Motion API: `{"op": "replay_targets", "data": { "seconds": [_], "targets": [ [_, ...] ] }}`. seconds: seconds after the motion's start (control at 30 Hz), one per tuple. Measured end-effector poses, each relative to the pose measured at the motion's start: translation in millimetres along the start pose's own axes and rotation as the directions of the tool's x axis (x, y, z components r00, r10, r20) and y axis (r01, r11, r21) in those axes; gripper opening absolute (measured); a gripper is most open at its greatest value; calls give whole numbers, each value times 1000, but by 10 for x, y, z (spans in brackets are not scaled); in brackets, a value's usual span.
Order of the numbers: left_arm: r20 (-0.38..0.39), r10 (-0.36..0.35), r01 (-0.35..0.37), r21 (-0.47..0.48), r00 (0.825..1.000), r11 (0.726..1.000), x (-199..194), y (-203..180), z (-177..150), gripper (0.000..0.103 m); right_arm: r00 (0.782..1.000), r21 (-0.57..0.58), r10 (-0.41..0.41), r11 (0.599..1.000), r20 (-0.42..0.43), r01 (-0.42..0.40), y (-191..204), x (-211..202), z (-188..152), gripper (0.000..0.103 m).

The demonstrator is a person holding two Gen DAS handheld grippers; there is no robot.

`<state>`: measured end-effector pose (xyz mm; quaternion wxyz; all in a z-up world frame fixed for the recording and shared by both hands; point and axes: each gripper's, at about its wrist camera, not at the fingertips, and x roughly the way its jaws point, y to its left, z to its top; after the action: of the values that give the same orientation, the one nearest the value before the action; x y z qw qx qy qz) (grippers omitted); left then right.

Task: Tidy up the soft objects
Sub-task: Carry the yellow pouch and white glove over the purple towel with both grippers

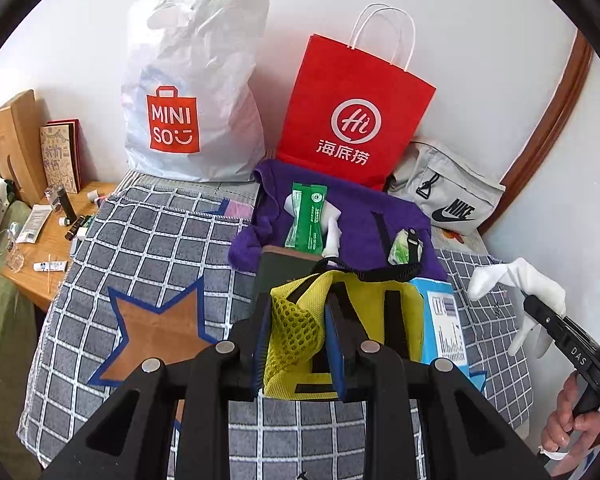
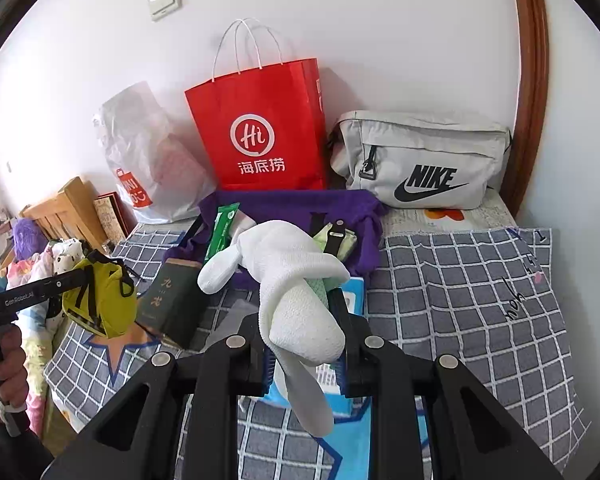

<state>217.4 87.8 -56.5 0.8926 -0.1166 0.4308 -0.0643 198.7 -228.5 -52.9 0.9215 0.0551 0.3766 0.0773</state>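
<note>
We held the small yellow mesh pouch point(image 1: 300, 332) tight in our left hand-held gripper point(image 1: 298, 344) and the soft white sock point(image 2: 300, 300) in our right hand-held gripper point(image 2: 304, 356), above the checked bed point(image 1: 172, 240), so we needed firm, slow hands to reach a bag.

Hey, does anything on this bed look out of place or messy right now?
Nothing spilled or damaged. The purple cloth lies rumpled in front of the red paper bag, with a green packet strewn on it; a dark green box leans tilted against its edge.
</note>
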Motion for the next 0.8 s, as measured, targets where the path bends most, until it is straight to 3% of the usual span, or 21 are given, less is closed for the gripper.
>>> {"op": "replay_targets", "data": {
  "seconds": [0.8],
  "targets": [
    [-65,13,-11,25,998,1000,746,-90,559,24,1000,36,29,999,-2,-29,-95,1064,718,23]
  ]
}}
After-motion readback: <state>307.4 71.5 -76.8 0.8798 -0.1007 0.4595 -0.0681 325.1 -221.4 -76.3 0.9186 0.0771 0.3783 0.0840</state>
